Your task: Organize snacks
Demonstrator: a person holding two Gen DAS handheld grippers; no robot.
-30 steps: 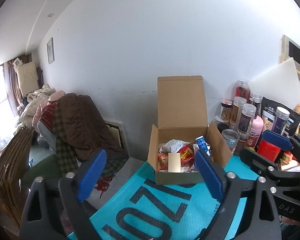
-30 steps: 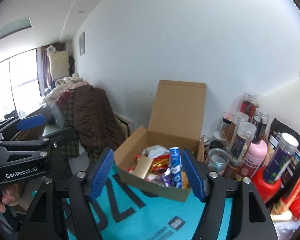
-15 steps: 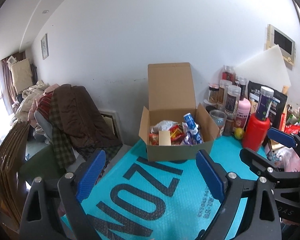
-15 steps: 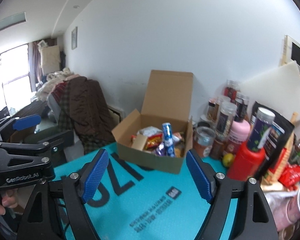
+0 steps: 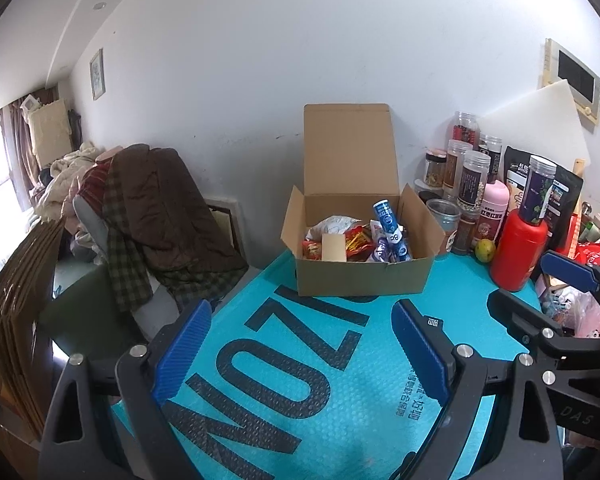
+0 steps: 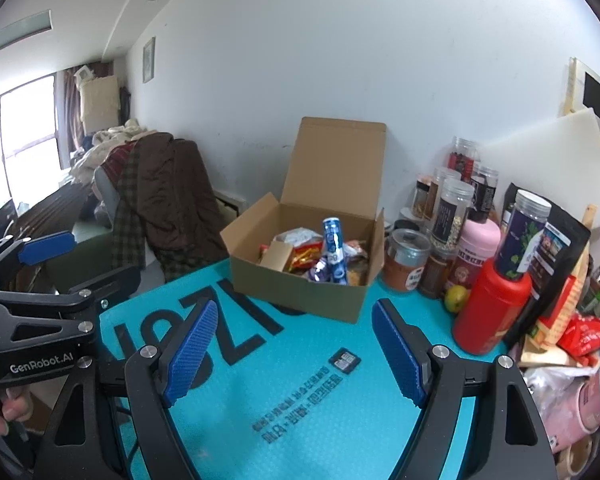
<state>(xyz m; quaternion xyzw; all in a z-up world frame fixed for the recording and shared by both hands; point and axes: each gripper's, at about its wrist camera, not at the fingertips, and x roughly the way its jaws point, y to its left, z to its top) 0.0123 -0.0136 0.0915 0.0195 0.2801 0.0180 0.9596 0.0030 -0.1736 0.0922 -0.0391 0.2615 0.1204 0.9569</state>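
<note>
An open cardboard box (image 5: 360,280) (image 6: 300,286) stands at the back of the teal mat (image 5: 300,380) (image 6: 300,380), lid up against the wall. It holds several snacks: a blue tube (image 5: 390,226) (image 6: 334,246), red packets (image 5: 354,242), a white bag (image 5: 334,224) and a tan card (image 5: 334,247). My left gripper (image 5: 300,354) is open and empty, well short of the box. My right gripper (image 6: 294,346) is open and empty, also short of the box; it shows at the right in the left wrist view (image 5: 568,276).
Jars (image 5: 470,180) (image 6: 452,208), a red bottle (image 5: 518,254) (image 6: 490,308), a pink bottle (image 6: 476,256), a lime (image 5: 484,249) and black pouches crowd the right. Red packets (image 6: 588,332) and a cup (image 6: 598,392) lie far right. Clothes over a chair (image 5: 152,208) stand left.
Both grippers have pulled back and up from the box, which now looks smaller and farther. Both stay open and empty. More of the mat shows.
</note>
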